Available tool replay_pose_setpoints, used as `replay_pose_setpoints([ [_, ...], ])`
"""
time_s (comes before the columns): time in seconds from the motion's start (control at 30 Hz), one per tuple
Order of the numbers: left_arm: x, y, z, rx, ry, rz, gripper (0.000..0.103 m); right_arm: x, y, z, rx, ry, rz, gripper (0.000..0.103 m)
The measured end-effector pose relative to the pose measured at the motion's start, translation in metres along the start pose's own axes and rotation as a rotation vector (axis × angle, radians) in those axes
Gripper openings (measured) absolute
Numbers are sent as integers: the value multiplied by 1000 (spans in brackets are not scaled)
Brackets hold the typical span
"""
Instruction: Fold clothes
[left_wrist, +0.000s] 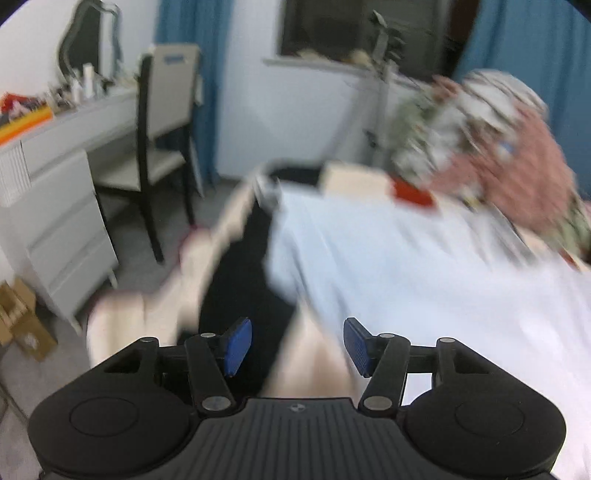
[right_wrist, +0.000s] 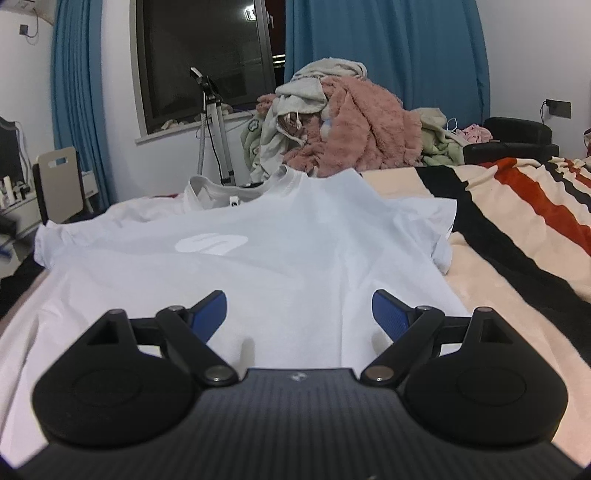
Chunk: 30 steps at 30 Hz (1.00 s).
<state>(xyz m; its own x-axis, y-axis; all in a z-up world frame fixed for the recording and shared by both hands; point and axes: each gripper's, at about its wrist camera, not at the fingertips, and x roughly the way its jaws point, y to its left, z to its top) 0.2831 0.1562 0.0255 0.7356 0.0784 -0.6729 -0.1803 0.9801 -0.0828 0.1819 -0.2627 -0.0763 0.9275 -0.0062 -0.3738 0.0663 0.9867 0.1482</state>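
Observation:
A white T-shirt (right_wrist: 258, 258) lies spread flat on the bed, its collar (right_wrist: 243, 188) at the far end and a pale logo on the chest. My right gripper (right_wrist: 299, 314) hovers low over the shirt's near hem, open, with nothing between its blue pads. The left wrist view is blurred by motion. There the shirt (left_wrist: 406, 277) fills the right side, and my left gripper (left_wrist: 297, 345) stands open above the bed's left edge, beside the shirt, with nothing in it.
A striped cream, black and red blanket (right_wrist: 517, 229) covers the bed. A heap of pink and grey clothes (right_wrist: 343, 125) rises beyond the collar. A tripod (right_wrist: 214, 122) stands by the window. A chair (left_wrist: 166, 122), grey drawers (left_wrist: 62, 221) and cardboard boxes (left_wrist: 22, 321) line the left.

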Motion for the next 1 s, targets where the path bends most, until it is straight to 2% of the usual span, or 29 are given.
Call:
replay_pose_setpoints([
  [0.1, -66, -9, -78, 12, 100, -79, 58, -17, 0, 4, -10, -22, 5, 87],
  [0.2, -115, -12, -140, -7, 186, -197, 54, -36, 2, 8, -20, -36, 12, 87],
  [0.3, -149, -17, -182, 18, 211, -256, 52, -60, 2, 10, -28, -34, 15, 87],
  [0.37, -162, -19, -202, 40, 220, -267, 52, -77, 2, 8, -31, -39, 16, 87],
  [0.47, -165, -23, -223, 39, 266, -283, 52, -98, 2, 6, -37, -39, 10, 87],
  [0.53, -155, -27, -229, 58, 336, -286, 51, -107, 1, 7, -37, -34, 5, 87],
  [0.6, -140, -23, -220, 55, 366, -260, 32, -111, 2, 8, -37, -35, -2, 87],
  [0.63, -137, -20, -218, 50, 379, -241, 13, -112, 3, 8, -39, -37, -7, 87],
  [0.67, -135, -13, -216, 31, 391, -241, 6, -113, 3, 8, -41, -36, -13, 87],
  [0.77, -143, 15, -207, -94, 453, -314, 2, -112, 3, 7, -46, -28, -29, 87],
  [0.8, -150, 25, -201, -114, 452, -317, 2, -113, 2, 7, -44, -26, -32, 87],
  [0.87, -166, 44, -189, -110, 430, -272, 2, -114, 2, 7, -42, -34, -33, 87],
  [1.0, -173, 83, -166, -66, 422, -104, 2, -114, 3, 10, -47, -49, -28, 87],
])
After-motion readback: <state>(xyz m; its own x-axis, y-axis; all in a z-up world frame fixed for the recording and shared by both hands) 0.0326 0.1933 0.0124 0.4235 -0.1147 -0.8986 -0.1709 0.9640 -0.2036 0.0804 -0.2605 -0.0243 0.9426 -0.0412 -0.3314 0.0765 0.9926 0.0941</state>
